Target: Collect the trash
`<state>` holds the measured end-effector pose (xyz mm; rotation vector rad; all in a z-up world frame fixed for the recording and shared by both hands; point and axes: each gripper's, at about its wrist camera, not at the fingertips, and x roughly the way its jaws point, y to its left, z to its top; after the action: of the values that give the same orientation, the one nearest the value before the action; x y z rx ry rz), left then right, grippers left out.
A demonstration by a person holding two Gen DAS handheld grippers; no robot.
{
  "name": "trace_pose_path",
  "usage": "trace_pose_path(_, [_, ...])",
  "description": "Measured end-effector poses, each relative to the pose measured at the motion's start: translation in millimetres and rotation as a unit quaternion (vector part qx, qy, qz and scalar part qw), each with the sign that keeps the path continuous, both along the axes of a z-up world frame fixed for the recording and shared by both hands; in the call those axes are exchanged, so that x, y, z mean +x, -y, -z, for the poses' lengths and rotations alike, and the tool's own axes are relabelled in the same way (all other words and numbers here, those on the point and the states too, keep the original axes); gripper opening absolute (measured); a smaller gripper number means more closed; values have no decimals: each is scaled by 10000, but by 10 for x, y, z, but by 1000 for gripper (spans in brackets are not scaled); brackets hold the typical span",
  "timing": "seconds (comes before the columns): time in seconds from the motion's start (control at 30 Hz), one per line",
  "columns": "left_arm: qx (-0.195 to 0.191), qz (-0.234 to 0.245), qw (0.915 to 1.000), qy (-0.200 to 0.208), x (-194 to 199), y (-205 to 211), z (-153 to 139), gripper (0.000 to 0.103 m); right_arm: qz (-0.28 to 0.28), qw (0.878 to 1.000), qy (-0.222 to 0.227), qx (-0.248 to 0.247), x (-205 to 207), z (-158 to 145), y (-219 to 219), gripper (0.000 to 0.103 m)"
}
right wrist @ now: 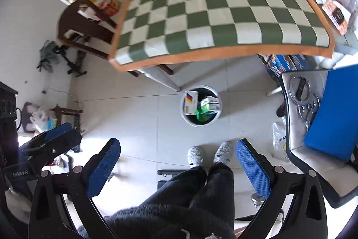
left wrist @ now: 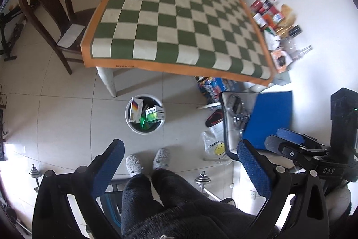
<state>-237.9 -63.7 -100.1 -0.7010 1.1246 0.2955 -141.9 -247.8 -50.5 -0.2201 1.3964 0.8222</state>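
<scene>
A white round trash bin [left wrist: 134, 127] stands on the tiled floor by the table leg; it also shows in the right wrist view [right wrist: 185, 120]. It holds a white box with a black-red-yellow flag [left wrist: 135, 111] [right wrist: 190, 103] and green and white boxes [left wrist: 153, 114] [right wrist: 209, 105]. My left gripper [left wrist: 181, 151] is open and empty, held high above the person's legs. My right gripper [right wrist: 177, 150] is open and empty too. The right gripper also shows in the left wrist view [left wrist: 288, 140]; the left gripper shows in the right wrist view [right wrist: 56, 133].
A table with a green and white checked cloth [left wrist: 179, 21] [right wrist: 223, 3] stands behind the bin. Jars and packets [left wrist: 275, 24] crowd its right edge. A dark wooden chair [left wrist: 56, 15] is at left. A chair with a blue pad [left wrist: 270, 115] and weight plates [right wrist: 302, 95] is at right. A plastic bag [left wrist: 214, 147] lies on the floor.
</scene>
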Motion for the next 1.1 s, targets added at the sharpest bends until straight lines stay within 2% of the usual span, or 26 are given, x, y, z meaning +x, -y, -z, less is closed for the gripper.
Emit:
trace_pose_path(0.17, [-75,-38,9997,220,-139,94,-285,103,-86,9997,-21,207,-148,-367,83,103])
trace_pose_path(0.4, [-194,-127,9993,308,-302,148,-435,103,-249,9991,-67,323,-297,-647,141,103])
trace_pose_path(1.1, [-168,-109,9995,257,-456,281,-544,103,-434,9985,-223,249,-405,-735,219,103])
